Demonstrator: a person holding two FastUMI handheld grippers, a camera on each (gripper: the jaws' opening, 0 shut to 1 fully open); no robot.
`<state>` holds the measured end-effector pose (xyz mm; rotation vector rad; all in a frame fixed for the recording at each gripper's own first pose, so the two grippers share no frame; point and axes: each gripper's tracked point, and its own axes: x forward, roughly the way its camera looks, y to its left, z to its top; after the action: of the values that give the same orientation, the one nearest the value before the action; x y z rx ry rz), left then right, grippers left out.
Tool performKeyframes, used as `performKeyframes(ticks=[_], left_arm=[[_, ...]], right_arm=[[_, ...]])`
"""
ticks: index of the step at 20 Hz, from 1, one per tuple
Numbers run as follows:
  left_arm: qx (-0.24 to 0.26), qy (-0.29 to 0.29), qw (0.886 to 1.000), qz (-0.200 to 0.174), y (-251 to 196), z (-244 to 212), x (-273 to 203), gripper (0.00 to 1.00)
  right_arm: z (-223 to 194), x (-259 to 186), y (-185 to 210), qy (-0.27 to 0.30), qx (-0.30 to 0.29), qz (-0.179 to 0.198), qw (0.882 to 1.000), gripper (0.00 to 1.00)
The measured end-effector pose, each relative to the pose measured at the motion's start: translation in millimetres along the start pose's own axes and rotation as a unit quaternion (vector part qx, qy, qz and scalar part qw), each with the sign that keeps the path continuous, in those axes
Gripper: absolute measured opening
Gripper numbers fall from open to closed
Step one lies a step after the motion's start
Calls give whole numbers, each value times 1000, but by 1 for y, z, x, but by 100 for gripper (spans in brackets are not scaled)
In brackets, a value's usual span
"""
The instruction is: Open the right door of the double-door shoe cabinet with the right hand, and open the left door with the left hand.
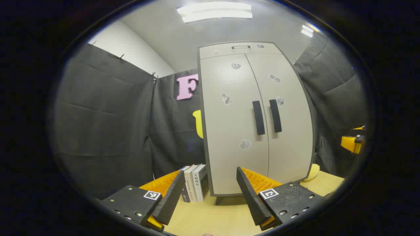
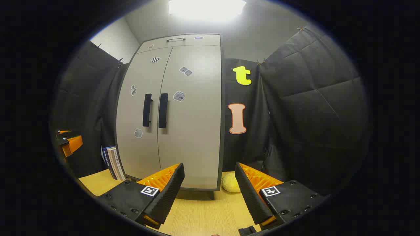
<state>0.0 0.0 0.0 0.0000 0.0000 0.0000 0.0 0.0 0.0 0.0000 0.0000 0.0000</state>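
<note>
Both doors shut. Left gripper (image 1: pixel 210 193) & right gripper (image 2: pixel 210 191) fingers spread, empty; cabinet (image 1: pixel 252 118) handles well ahead, above fingertips.

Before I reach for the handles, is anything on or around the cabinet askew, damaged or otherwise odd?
Nothing stands out. The cabinet stands upright on the table, both doors shut and flush, handles straight. Books stand upright at its left; a yellow lump lies at its right. Both grippers, left and right, are open, short of the doors.
</note>
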Motion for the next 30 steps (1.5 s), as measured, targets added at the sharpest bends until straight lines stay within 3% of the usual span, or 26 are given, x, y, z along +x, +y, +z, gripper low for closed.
performKeyframes(ticks=[11, 20, 30], left_arm=[[1, 6, 1000, 12, 12, -3, -16, 93], [6, 0, 1000, 17, 17, 1, -23, 94], [20, 1, 998, 60, 58, -3, -43, 93]], right_arm=[[-4, -12, -10, 4, 9, -16, 1000, 98], [0, -9, -1, 8, 28, -3, 1000, 98], [67, 47, 37, -22, 57, 43, 997, 97]])
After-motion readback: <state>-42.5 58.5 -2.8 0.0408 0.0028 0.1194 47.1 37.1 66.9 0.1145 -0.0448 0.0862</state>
